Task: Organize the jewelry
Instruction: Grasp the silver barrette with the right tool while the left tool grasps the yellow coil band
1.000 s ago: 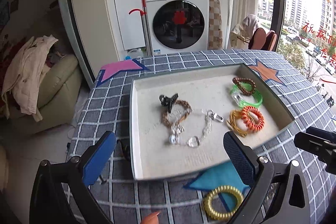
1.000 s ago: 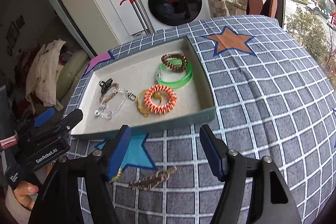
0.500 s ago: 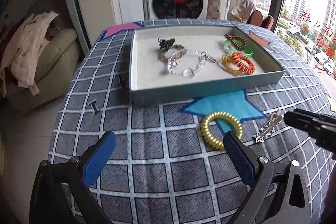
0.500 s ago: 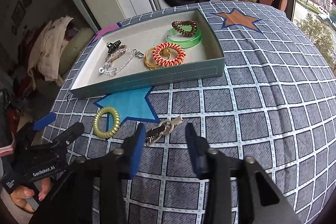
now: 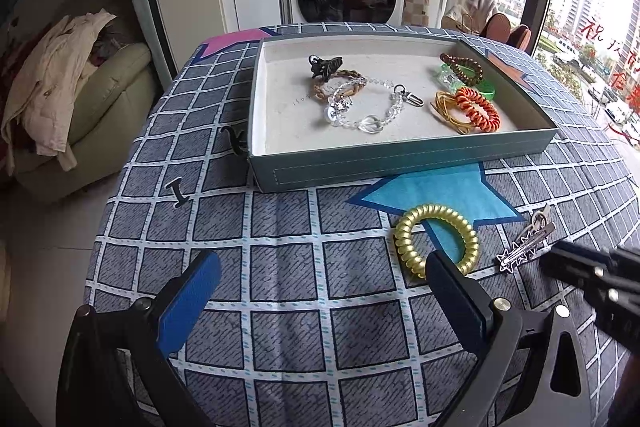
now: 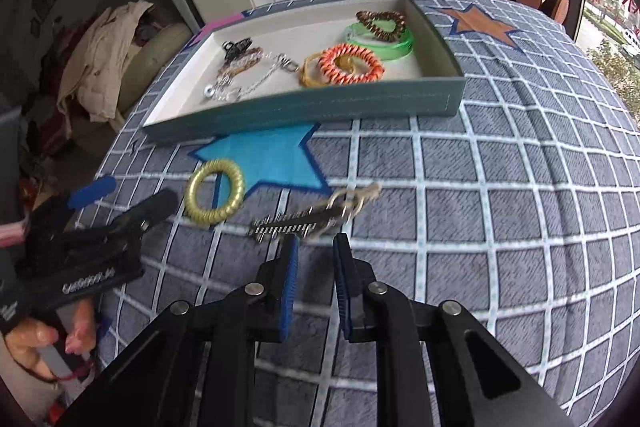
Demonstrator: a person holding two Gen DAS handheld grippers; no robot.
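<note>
1. Right wrist view: my right claw [image 6: 314, 247] hovers just short of the silver hair clip [image 6: 304, 221], jaws narrowed to a small gap, gripping nothing.
2. I should nose in low and pinch the clip's toothed bar squarely, since it looks thin and flat on the desk [image 6: 500, 187].
3. The clip lies beside the gold spiral hair tie [image 5: 436, 239], outside the tray [image 5: 400, 163].
4. My left claw [image 5: 320, 291] is wide open and empty.
</note>
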